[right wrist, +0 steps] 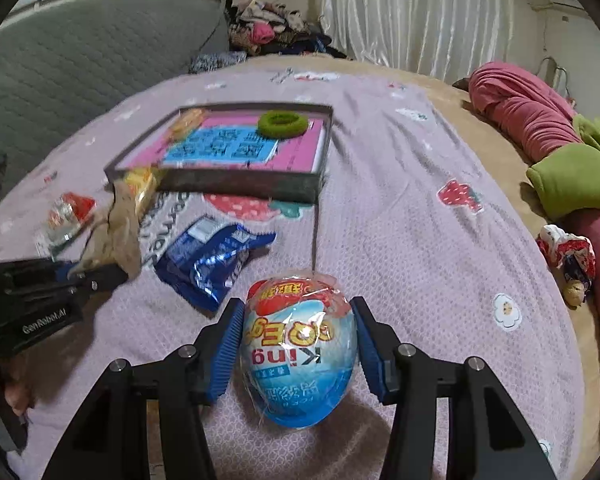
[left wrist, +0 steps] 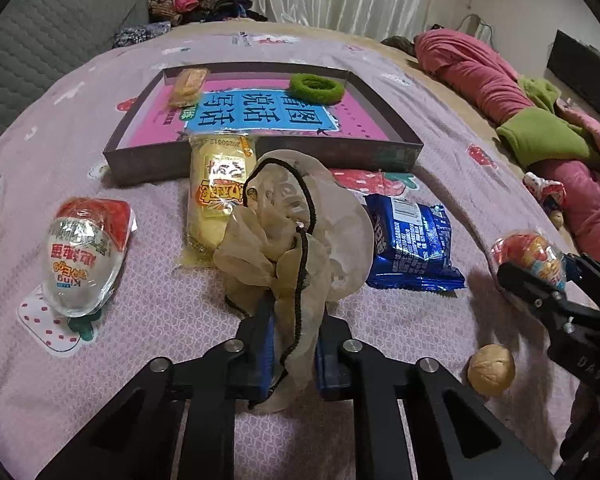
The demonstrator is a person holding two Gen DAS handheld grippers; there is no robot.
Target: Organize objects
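My left gripper (left wrist: 296, 320) is shut on the lower end of a sheer beige drawstring pouch (left wrist: 300, 224) with a black cord, which stands crumpled above the pads. In the right wrist view this pouch (right wrist: 116, 232) hangs at the left, pinched in the left gripper (right wrist: 80, 276). My right gripper (right wrist: 298, 308) is shut on a blue-and-red wrapped toy egg (right wrist: 300, 356), with one blue pad against each of its sides. A shallow dark box (left wrist: 260, 156) lies beyond, holding a pink book, a green hair tie (left wrist: 317, 87) and a biscuit packet (left wrist: 188, 86).
On the pink bedspread lie a second wrapped egg (left wrist: 86, 256), a yellow cake packet (left wrist: 220, 192) leaning on the box, a blue snack packet (left wrist: 412, 240) and a walnut (left wrist: 491, 370). Pink and green bedding (right wrist: 540, 128) is piled at the right. A grey headboard (right wrist: 80, 60) stands behind.
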